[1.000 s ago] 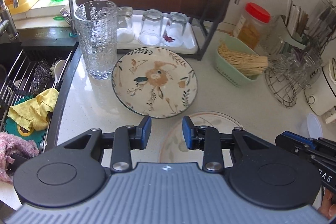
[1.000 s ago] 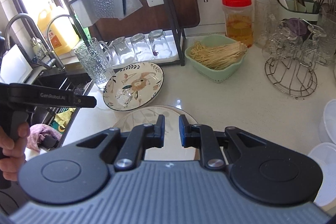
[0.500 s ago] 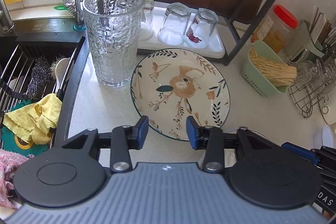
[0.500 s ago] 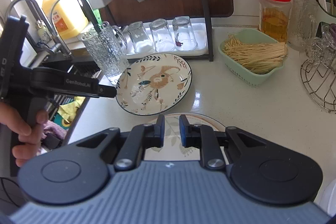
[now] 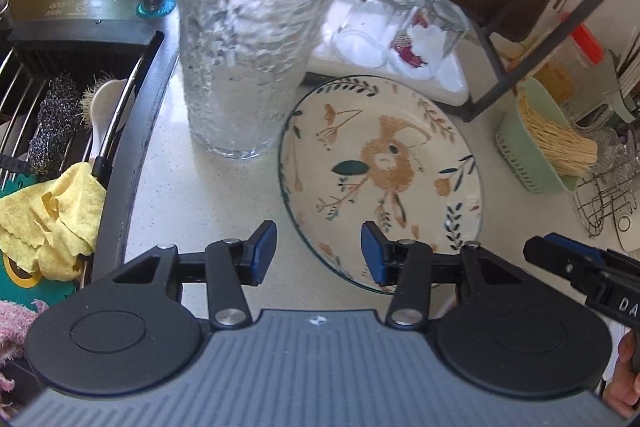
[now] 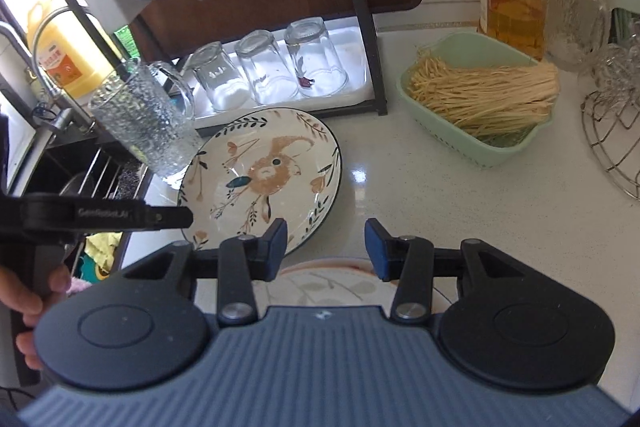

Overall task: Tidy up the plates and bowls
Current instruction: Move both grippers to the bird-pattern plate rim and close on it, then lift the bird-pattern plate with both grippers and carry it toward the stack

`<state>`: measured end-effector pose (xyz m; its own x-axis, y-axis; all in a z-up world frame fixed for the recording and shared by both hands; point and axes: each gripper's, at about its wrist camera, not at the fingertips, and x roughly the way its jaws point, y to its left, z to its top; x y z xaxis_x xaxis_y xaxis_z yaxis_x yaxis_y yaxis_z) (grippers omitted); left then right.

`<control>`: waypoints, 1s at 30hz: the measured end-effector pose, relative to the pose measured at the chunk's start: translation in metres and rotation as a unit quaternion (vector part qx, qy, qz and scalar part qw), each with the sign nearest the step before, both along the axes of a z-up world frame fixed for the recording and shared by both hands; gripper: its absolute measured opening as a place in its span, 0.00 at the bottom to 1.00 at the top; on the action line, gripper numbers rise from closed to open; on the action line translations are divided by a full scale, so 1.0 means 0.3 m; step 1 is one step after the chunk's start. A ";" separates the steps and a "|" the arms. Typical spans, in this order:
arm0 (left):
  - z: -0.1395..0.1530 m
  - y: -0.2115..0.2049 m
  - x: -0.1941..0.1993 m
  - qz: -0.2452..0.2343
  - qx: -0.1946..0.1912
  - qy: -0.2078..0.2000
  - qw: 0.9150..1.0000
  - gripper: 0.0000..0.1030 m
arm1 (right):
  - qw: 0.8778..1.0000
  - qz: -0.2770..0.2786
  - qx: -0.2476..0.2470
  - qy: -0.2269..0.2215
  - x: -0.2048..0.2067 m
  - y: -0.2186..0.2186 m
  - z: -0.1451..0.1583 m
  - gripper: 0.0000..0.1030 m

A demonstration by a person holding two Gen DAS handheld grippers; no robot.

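You can just make out "GenRobot.AI" on your left gripper [image 6: 108, 214], and "DA" on your right gripper [image 5: 628, 305]; bottle labels too blurry.

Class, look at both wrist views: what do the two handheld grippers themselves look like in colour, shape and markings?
Both match: the left gripper and right gripper each have a ribbed grey body, two round black discs, black linkage arms with silver pivot pins, and blue rectangular pads. Seen from the side, each shows white lettering on black. No cables or sleeves show.
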<state>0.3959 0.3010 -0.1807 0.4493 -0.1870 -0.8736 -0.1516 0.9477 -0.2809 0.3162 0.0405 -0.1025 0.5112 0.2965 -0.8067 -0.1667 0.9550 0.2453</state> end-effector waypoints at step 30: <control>-0.121 0.121 0.140 0.036 -0.091 0.002 0.995 0.14 | 0.996 -0.011 -0.031 0.078 0.336 0.118 -0.219 0.16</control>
